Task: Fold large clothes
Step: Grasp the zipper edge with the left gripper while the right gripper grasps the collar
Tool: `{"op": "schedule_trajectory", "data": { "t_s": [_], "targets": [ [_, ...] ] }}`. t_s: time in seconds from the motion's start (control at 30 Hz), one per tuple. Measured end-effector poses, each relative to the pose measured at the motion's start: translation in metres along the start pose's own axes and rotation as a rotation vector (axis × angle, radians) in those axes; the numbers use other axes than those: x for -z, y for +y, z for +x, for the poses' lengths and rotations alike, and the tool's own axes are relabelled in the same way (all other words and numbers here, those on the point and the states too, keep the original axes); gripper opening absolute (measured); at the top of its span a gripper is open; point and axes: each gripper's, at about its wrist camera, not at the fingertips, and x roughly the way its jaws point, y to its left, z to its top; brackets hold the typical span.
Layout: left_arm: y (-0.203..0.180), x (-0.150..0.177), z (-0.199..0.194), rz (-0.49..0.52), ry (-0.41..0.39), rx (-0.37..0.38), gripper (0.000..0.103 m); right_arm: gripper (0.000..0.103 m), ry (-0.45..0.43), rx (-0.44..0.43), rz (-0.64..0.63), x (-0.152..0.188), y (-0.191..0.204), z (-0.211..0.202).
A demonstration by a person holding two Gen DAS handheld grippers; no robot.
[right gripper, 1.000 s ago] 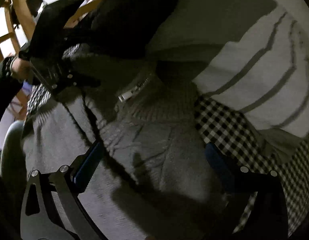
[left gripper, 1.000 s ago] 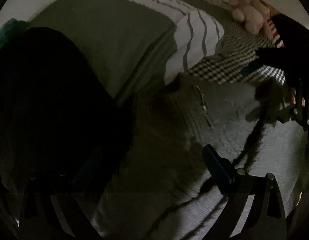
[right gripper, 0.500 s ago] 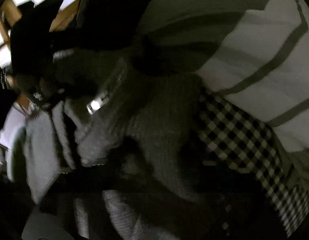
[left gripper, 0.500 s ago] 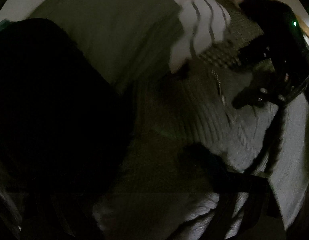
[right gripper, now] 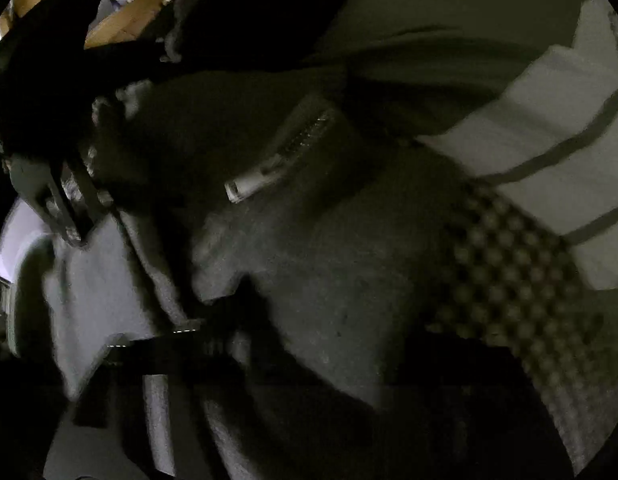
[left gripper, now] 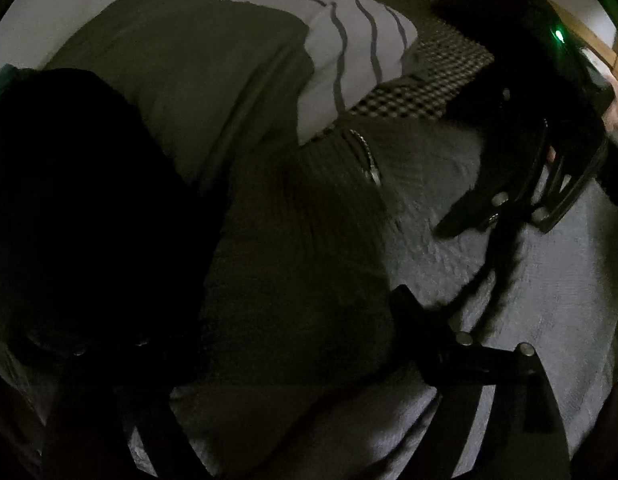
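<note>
Nearest me, the left claw [left gripper: 269,320] has its fingers apart. They pinched in a moment ago and have just been opening again. The grey cable-knit zip sweater [left gripper: 449,264] humps up between them, but I see no pad pressing on it, and the finger at 9 o'clock is lost in shadow.

Over at 2 o'clock, the right claw [left gripper: 509,208] has come down onto the knit near the collar. Seen from its own camera, the right claw [right gripper: 309,344] stood wide a second ago; now it is drawn well in, eased back only a touch, with a bunched fold of sweater raised between its fingers. I take that as clamped on the cloth.

The metal zip [right gripper: 269,168] has tilted and crept closer, so the collar end is gathering. The sweater lies on the black-and-white checked bed sheet [right gripper: 509,280], below the white pillow with grey stripes [left gripper: 349,48] at 12 o'clock.

One grip looks taken and the other let go, so I judge the fold is not yet begun.
</note>
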Motion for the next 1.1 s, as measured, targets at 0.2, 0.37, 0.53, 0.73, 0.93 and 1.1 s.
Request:
{"op": "schedule_trajectory", "data": {
  "t_s": [0.2, 0.37, 0.53, 0.73, 0.93, 1.1],
  "targets": [
    [0.022, -0.008, -0.042, -0.127, -0.152, 0.137, 0.037, 0.011, -0.303, -0.121, 0.001, 0.013, -0.007, -0.073],
    [0.019, -0.014, -0.045, -0.139, -0.111, 0.200, 0.027, 0.011, -0.350, -0.182, -0.061, -0.001, 0.021, -0.102],
    [0.019, -0.008, -0.058, -0.183, -0.168, 0.225, 0.007, 0.010, -0.339, -0.064, -0.088, 0.000, 0.044, -0.110],
    [0.018, 0.013, -0.093, -0.175, -0.179, 0.201, 0.009, 0.011, -0.277, 0.012, -0.154, 0.006, 0.076, -0.116],
    [-0.017, 0.037, -0.103, -0.002, -0.300, 0.149, 0.086, 0.011, -0.271, -0.068, -0.260, 0.031, 0.122, -0.123],
    [-0.031, 0.031, -0.093, 0.076, -0.309, 0.101, 0.089, 0.011, -0.247, -0.109, -0.311, 0.053, 0.149, -0.127]
  ]
}}
